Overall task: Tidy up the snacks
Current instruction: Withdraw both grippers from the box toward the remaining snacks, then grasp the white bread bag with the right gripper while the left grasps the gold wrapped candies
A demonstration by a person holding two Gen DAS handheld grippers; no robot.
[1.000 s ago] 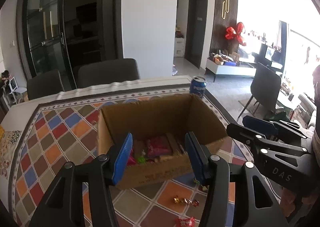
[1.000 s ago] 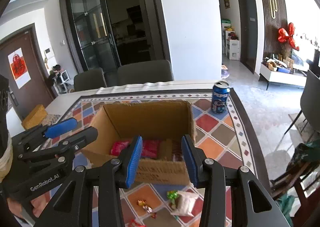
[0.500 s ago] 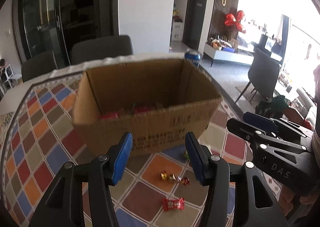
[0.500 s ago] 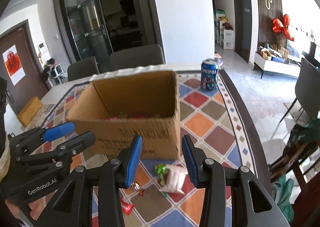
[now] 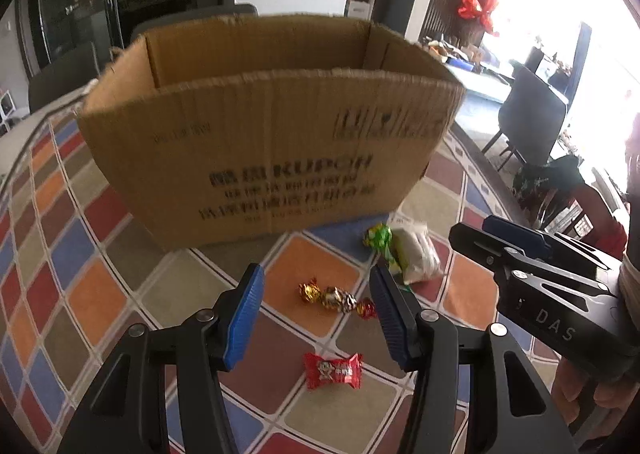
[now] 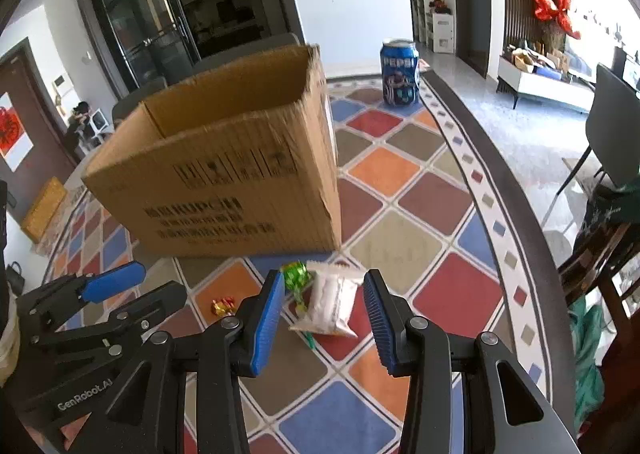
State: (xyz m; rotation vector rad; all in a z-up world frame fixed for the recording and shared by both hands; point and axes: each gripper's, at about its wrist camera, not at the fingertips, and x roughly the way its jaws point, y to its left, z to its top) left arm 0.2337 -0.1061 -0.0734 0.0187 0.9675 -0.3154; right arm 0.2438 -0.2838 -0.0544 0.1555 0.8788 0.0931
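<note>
Both empty, spread wide: left hand-held gripper (image 5: 316,310), right hand-held gripper (image 6: 324,318). Outside cardboard box (image 5: 272,142), unsorted on desk (image 6: 404,250): gold candies (image 5: 336,298), red candy (image 5: 334,370), green candy (image 6: 295,274), white packet (image 6: 330,304).

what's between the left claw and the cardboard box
In the left wrist view, gold-wrapped candies lie between the open left claw and the cardboard box.

An open cardboard box (image 5: 276,158) stands upright on the table. Before it lie loose snacks — gold candies (image 5: 334,298), a red candy (image 5: 333,371), a green candy (image 6: 295,277) touching a white packet (image 6: 331,304).
</note>
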